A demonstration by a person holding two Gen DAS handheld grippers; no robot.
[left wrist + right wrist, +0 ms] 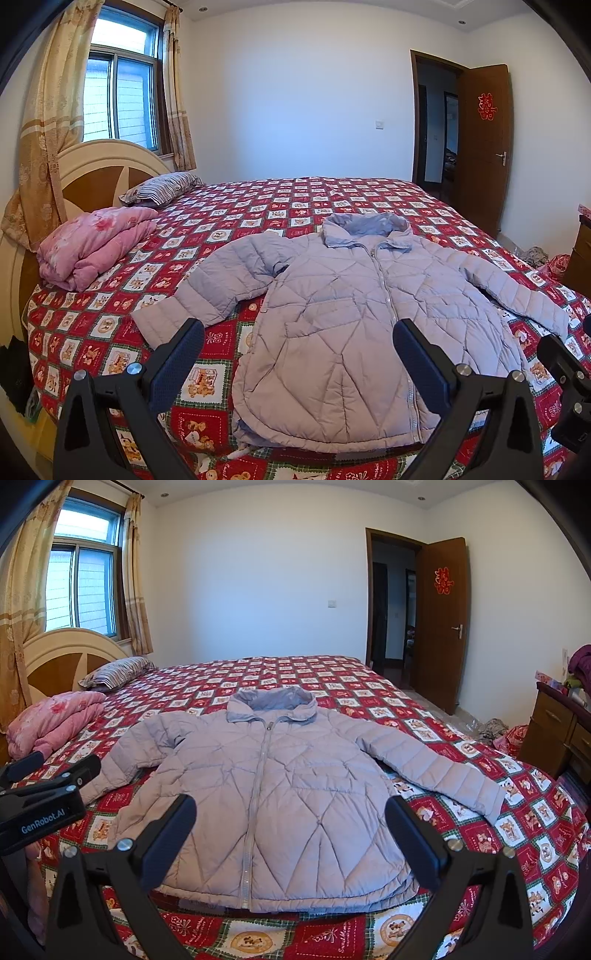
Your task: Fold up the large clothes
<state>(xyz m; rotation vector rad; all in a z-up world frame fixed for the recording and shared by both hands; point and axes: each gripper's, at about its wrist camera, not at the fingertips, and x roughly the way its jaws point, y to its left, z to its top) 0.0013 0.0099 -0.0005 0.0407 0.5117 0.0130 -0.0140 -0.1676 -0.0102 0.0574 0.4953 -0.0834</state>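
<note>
Left gripper (299,332): jaws spread wide, nothing between the pads, held above the near edge of the bed and tilted down toward the jacket's hem. Right gripper (291,808): same condition, jaws fully apart, empty, also above the hem. Neither gripper touches the fabric. In the right wrist view the left gripper's body shows at the left edge; in the left wrist view part of the right gripper shows at the right edge.

Jacket (332,314): pale lilac, quilted, lying face up and flat on the bed, zipper (258,794) closed, collar away from the grippers, hem nearest them. Both sleeves are spread outward and slightly toward the hem.

Bed cover (258,206): red and white checked print, under the whole jacket.

Left of the jacket, well apart: a folded pink quilt (92,247), and beyond it a striped pillow (162,188) by the headboard (99,173).

Background: window (81,579) with curtains at left, open door (439,624) at right.
</note>
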